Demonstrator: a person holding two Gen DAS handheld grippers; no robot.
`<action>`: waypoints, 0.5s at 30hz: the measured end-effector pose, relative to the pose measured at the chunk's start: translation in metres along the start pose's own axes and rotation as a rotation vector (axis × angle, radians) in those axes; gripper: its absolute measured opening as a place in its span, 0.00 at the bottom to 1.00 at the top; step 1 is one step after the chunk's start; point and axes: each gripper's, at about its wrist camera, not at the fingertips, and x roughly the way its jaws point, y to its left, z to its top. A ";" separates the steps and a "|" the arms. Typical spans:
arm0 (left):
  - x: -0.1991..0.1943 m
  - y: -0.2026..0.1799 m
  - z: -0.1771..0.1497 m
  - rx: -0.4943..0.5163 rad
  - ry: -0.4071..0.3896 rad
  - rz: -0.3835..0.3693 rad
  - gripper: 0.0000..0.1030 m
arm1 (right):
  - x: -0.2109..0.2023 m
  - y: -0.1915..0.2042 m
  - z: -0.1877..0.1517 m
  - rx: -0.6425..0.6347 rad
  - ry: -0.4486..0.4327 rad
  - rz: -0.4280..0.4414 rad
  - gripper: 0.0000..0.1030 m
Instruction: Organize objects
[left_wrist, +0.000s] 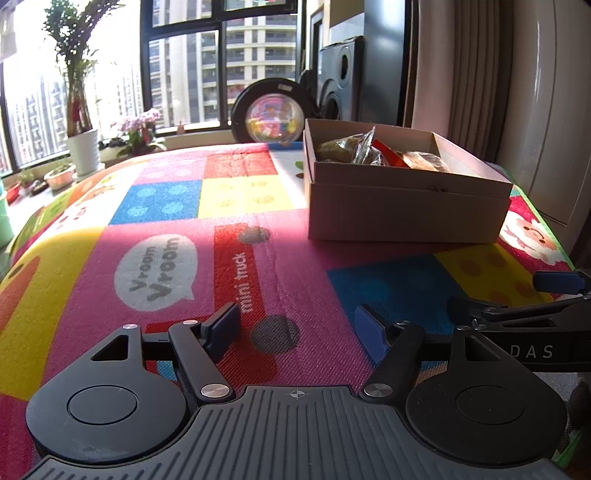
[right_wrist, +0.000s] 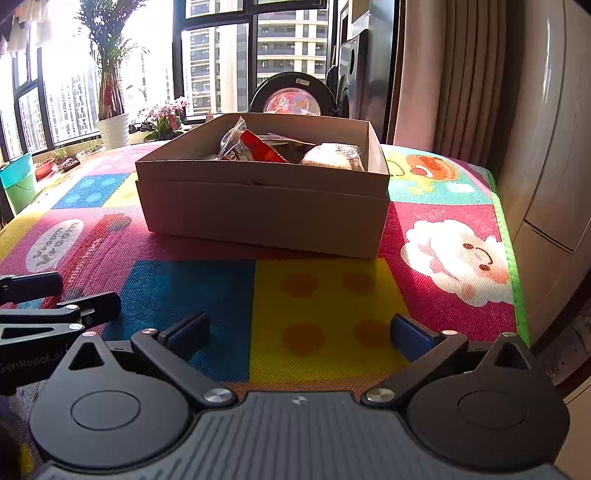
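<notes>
- Bright room with big windows (left_wrist: 184, 66) and towers outside; I'm working over a colourful play mat (left_wrist: 229, 236) with "Vroom Vroom" and "mini truck" printed on it, and a potted plant (left_wrist: 79, 110) sits on the sill.
- The cardboard box (right_wrist: 262, 210) sits on the mat straight ahead of my right gripper (right_wrist: 300, 334), well apart from it. From my left gripper (left_wrist: 297, 328) it's ahead and off to the right.
- Both grippers are spread wide with nothing between the blue pads, low over the mat, side by side.
- The box is plain brown, open on top, and holds wrapped snacks (right_wrist: 258, 149): crinkly clear bags, a red packet, and something pale and bready on the right.
</notes>
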 end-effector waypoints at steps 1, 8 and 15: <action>0.000 0.000 0.000 -0.001 0.000 0.000 0.72 | 0.000 0.000 0.000 -0.007 0.000 0.003 1.00; 0.000 -0.001 0.000 0.002 0.000 0.005 0.73 | 0.003 -0.006 0.000 0.059 0.008 0.005 1.00; -0.001 -0.001 0.000 -0.007 0.000 0.004 0.73 | 0.002 -0.008 -0.002 0.050 -0.001 0.012 1.00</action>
